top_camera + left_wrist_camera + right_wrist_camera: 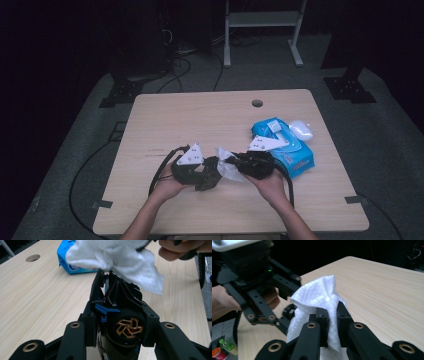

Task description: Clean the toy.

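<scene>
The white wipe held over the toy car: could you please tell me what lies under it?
Under the white wipe sits the toy car's black front end, gripped by the left gripper. The wipe covers the car's tip.

Both forearms enter from the bottom of the high view and angle inward to lower centre. The left gripper [212, 172] has its jaws clamped, and the right gripper [231, 161] is closed too, tips nearly meeting.
</scene>
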The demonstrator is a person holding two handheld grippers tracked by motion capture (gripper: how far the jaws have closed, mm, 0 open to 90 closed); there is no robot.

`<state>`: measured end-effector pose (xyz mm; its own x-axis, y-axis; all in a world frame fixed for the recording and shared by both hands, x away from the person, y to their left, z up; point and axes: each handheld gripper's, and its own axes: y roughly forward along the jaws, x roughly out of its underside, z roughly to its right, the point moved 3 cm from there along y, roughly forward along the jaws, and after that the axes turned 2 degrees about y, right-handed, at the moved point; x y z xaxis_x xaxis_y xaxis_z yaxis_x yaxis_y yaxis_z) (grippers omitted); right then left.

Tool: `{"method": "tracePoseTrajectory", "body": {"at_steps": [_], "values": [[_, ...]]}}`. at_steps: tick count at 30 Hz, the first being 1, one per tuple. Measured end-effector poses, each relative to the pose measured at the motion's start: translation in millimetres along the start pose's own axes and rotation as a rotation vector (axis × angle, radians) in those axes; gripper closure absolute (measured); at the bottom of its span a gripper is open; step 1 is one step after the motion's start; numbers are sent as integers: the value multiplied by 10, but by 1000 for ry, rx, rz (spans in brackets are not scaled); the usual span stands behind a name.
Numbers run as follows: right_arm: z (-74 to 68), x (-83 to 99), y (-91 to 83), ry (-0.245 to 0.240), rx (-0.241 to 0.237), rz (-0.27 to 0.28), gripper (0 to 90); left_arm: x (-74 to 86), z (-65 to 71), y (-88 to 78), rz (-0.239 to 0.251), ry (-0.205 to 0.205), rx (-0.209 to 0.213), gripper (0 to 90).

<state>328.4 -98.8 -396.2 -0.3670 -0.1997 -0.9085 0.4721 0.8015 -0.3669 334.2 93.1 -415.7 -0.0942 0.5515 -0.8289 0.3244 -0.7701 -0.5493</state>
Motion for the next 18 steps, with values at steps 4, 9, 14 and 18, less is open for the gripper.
{"method": "tracePoseTrajectory", "body": {"at_steps": [4, 9, 14, 18], "values": [[-92, -68, 30, -23, -19, 10, 835, 9, -6, -27, 13, -4, -4, 582], [-45, -51, 18, -17, 0, 6, 835, 11, 2, -18, 16, -2, -7, 582], [-197, -126, 29, -46, -41, 18, 835, -19, 51, 16, 14, 18, -3, 582], [-246, -154, 47, -103, -15, 3, 835, -24, 68, 22, 16, 19, -5, 582]]}}
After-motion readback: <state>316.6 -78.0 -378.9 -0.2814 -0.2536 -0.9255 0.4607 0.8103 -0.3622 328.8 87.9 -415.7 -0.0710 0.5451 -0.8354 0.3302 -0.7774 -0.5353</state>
